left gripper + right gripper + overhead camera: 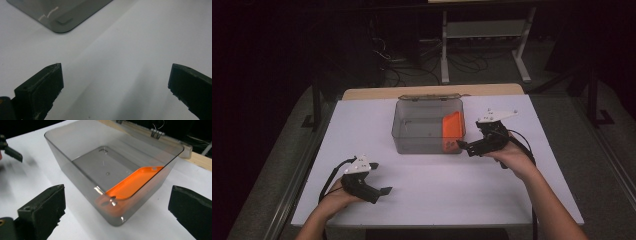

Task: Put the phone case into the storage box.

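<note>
High view shows a white table with a smoky clear bin toward its far middle, its hinged lid folded back behind the far rim. Inside the bin an orange phone case leans against the right wall, tilted rather than flat, its long axis running from the near wall toward the far one. In the right gripper view the case rests along one side wall, hollow face turned into the bin, one end low at the near corner and the other end raised toward the rim; a small hole shows at the raised end. The rest of the bin floor is bare. The right gripper is held just beside the bin's near right corner, pointing left toward it, jaws spread wide and holding nothing. The left gripper sits low over the near left part of the table, well apart from the bin, pointing right, jaws likewise spread and empty; in its own view a bin corner lies ahead.
</note>
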### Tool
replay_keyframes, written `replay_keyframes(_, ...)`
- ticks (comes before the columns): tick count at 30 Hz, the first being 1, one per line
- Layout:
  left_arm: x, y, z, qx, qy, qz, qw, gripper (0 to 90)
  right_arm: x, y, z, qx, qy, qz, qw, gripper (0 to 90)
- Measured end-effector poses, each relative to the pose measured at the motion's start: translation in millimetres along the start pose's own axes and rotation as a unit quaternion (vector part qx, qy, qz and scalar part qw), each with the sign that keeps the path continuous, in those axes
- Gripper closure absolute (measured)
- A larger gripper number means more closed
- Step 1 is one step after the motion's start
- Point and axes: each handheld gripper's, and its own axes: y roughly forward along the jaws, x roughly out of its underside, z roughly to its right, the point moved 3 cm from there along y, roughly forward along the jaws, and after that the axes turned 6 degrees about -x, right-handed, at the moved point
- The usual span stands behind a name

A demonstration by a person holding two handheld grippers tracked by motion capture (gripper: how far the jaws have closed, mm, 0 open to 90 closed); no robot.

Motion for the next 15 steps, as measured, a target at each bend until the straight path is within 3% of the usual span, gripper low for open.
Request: replay_keyframes(15,1.0,1.0,-0.8,-0.001,-0.001,-0.004,1.0,0.0,34.9,-1.6,-10.7,-0.001,0.001,0.004,1.0,0.6)
